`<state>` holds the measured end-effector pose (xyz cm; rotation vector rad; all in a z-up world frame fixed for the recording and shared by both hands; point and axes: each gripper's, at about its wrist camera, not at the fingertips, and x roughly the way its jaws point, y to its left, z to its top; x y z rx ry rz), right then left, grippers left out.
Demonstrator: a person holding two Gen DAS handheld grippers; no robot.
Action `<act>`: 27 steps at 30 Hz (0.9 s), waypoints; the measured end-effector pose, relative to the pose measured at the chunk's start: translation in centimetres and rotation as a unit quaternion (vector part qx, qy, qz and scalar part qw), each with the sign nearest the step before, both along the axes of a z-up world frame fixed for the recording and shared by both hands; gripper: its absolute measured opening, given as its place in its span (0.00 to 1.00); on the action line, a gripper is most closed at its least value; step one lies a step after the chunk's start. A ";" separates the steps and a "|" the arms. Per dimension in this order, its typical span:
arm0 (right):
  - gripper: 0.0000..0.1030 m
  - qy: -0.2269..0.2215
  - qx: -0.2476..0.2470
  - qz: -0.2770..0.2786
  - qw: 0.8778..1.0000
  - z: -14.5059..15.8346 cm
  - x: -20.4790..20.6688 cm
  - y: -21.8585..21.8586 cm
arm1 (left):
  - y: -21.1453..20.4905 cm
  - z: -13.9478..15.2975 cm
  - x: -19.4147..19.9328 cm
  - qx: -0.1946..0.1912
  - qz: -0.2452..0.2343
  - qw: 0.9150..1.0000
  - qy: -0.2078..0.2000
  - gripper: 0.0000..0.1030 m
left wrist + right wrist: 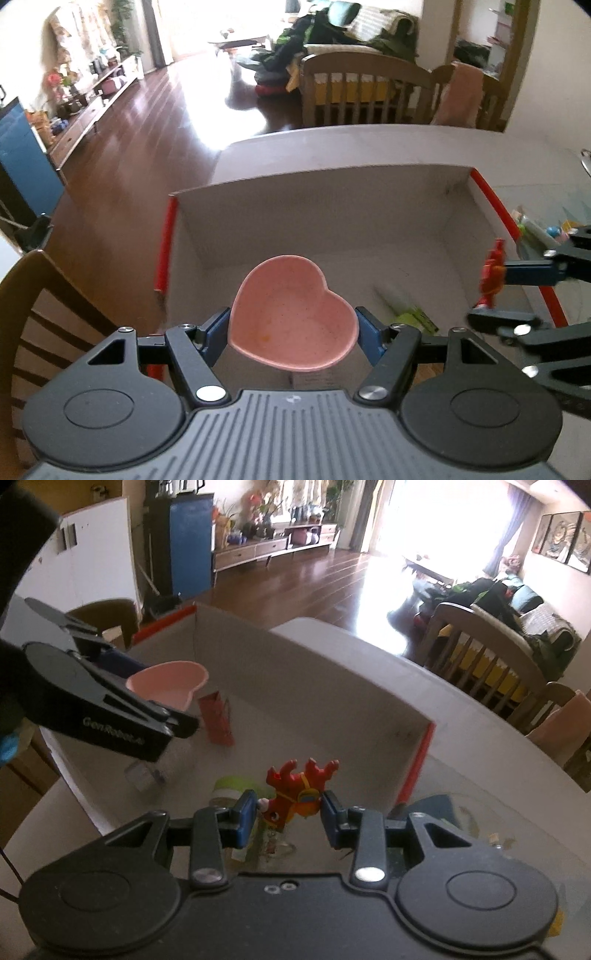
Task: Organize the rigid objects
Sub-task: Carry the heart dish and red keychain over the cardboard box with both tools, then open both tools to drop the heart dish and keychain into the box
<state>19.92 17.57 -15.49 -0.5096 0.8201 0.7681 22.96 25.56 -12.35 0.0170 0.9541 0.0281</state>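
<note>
Left gripper [293,332]: clamped on the pink heart-shaped bowl [293,314], held above the box interior.
Cardboard box [332,206]: open-topped, red-edged, standing on the bench [332,144]; a red paper bag [218,720] stands inside.
Right gripper [288,810]: clamped on the red toy figure [299,790], over the box's right part.

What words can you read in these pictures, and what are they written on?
"GenRobot.ai": white letters along the side of the left tool, seen from the right wrist camera.
Small print on the cardboard box below the pink heart bowl: too blurred to read.
Nothing else readable.
</note>
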 end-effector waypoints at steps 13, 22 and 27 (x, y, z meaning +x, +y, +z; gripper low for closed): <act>0.40 0.027 -0.011 0.010 1.000 -1.2 -0.3 0.4 | -1.5 -2.8 0.2 -0.009 -0.050 0.997 0.049 0.69; 0.51 0.034 0.019 0.005 0.999 0.2 -1.2 -0.8 | -2.1 -2.9 -0.6 -0.008 -0.056 0.997 0.054 0.69; 0.53 0.034 0.035 -0.002 0.999 1.3 -1.4 -1.9 | -2.5 -2.5 -0.9 -0.003 -0.051 0.997 0.051 0.69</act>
